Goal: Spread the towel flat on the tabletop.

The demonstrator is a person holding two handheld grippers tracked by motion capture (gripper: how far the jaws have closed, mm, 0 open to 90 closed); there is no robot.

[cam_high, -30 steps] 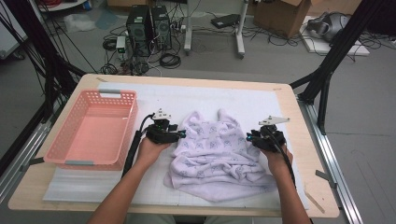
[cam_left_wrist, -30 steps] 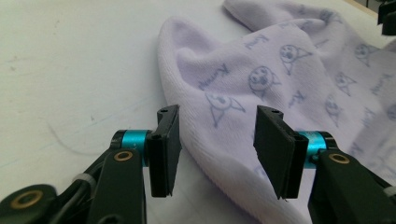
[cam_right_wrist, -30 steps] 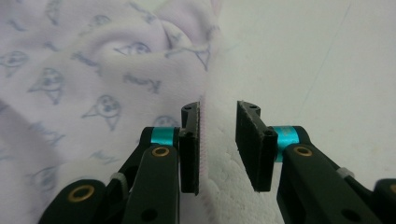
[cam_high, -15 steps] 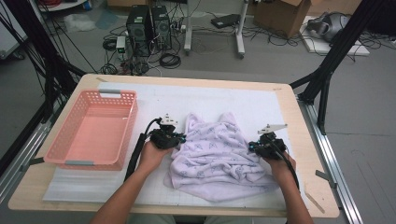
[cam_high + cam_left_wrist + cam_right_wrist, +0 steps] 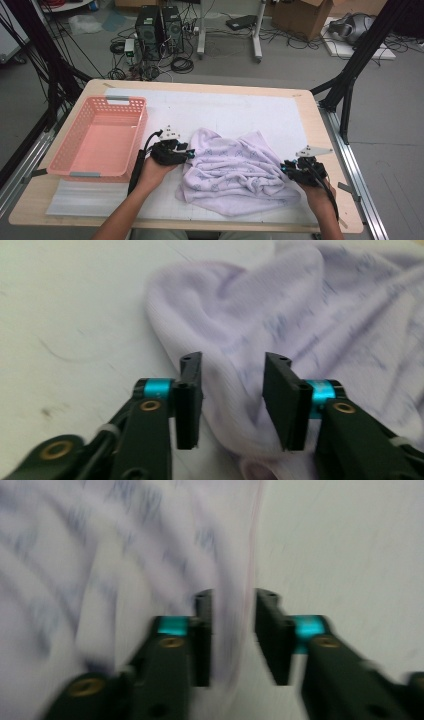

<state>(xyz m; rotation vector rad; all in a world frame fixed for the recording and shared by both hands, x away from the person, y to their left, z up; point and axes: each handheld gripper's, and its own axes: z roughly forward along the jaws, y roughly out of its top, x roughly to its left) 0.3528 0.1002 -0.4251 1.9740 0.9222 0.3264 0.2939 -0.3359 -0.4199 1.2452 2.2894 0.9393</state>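
Overhead, a wooden table (image 5: 320,150) bears a white mat (image 5: 240,112); cables (image 5: 182,62) litter the floor.

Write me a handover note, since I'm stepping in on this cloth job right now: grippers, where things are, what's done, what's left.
Left gripper: jaws have just been opening; cloth lies between them, pads not pressing it.
Right gripper: jaws have just been opening over the cloth's right edge, no grip evident.
Lavender cloth: rumpled in a heap on the white mat, mid-table, between the two grippers.
Pink basket: at the table's left, nothing in it.
Done: cloth released, still bunched.
Left: probably regrip the edges, spread or fold it, perhaps then place it in the basket.
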